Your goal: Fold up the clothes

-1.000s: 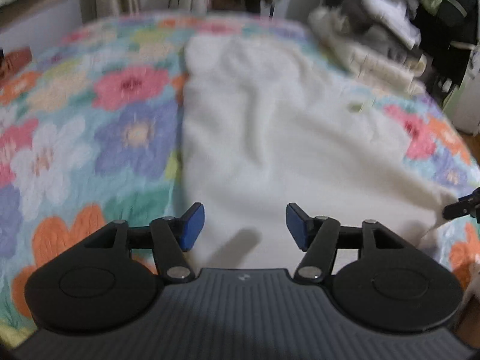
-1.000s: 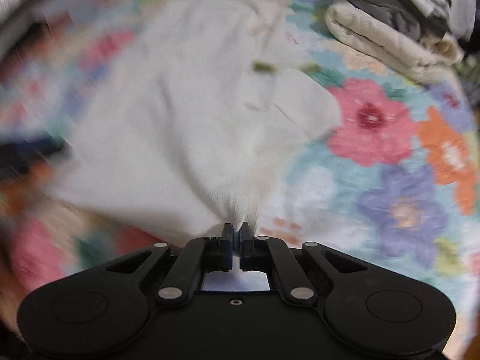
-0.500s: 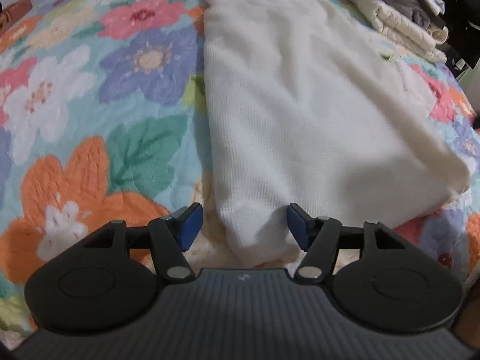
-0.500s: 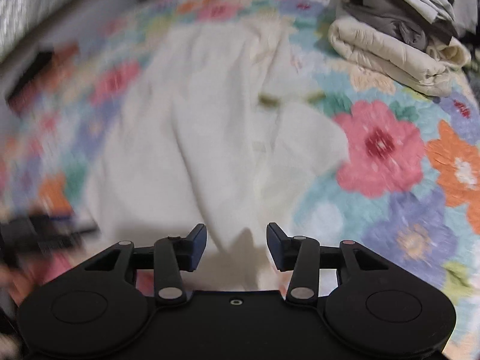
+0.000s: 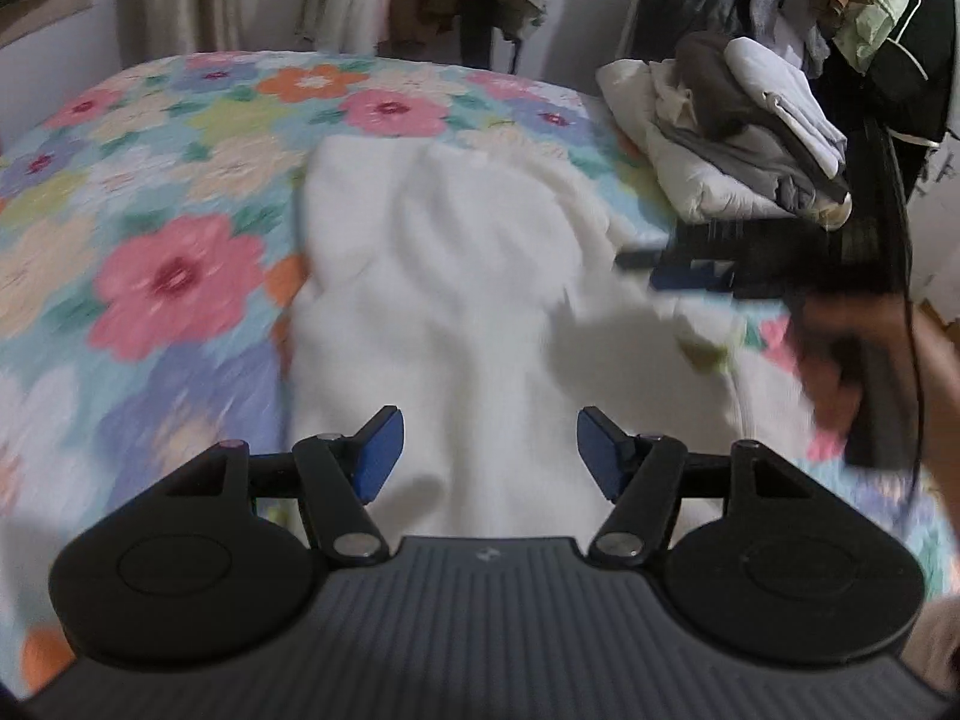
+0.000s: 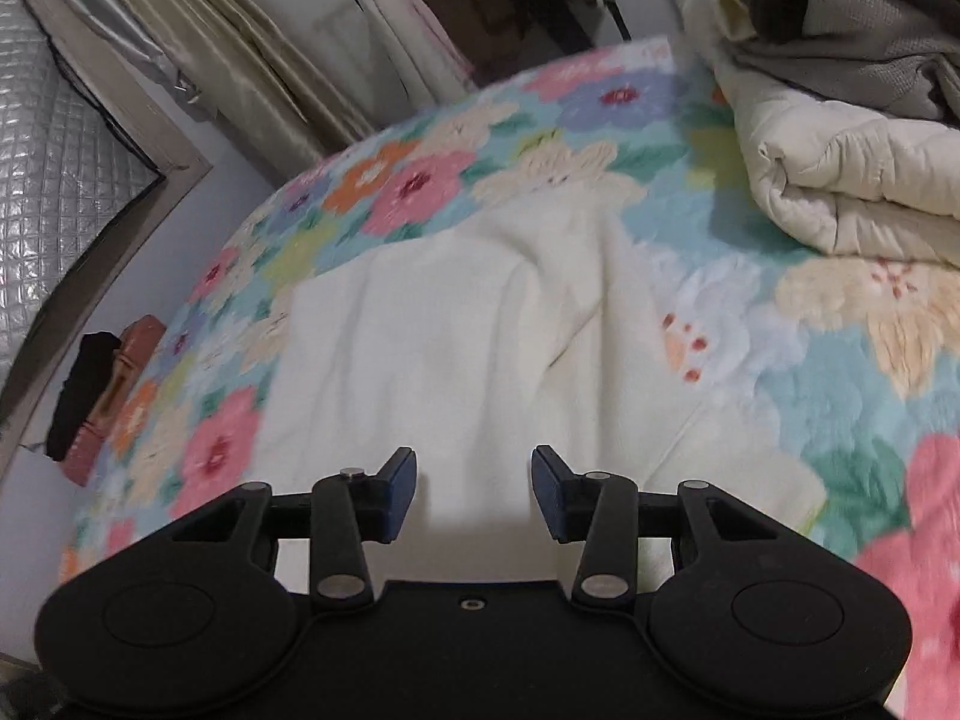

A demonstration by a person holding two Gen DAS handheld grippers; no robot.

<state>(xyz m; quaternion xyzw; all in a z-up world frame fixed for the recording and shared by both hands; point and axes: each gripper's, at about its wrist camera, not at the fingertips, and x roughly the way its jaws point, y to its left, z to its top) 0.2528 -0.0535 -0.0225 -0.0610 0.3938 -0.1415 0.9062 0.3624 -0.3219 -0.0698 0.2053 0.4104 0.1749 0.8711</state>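
A cream knit garment lies lengthwise on the flowered bedspread, folded into a long strip with soft wrinkles. My left gripper hovers open above its near end, nothing between the blue pads. In the right wrist view the same garment spreads ahead, and my right gripper is open over its middle. From the left wrist view the right gripper shows as a dark blur over the garment's right edge, held by a hand.
A pile of folded bedding and clothes sits at the bed's far right corner, close to the garment. Clothes hang on a rack behind it. Curtains and a brown object stand by the wall on the left.
My right gripper let go of the garment's near corner and has moved forward over its middle. My left gripper dipped to the garment's near end, then rose, staying open.
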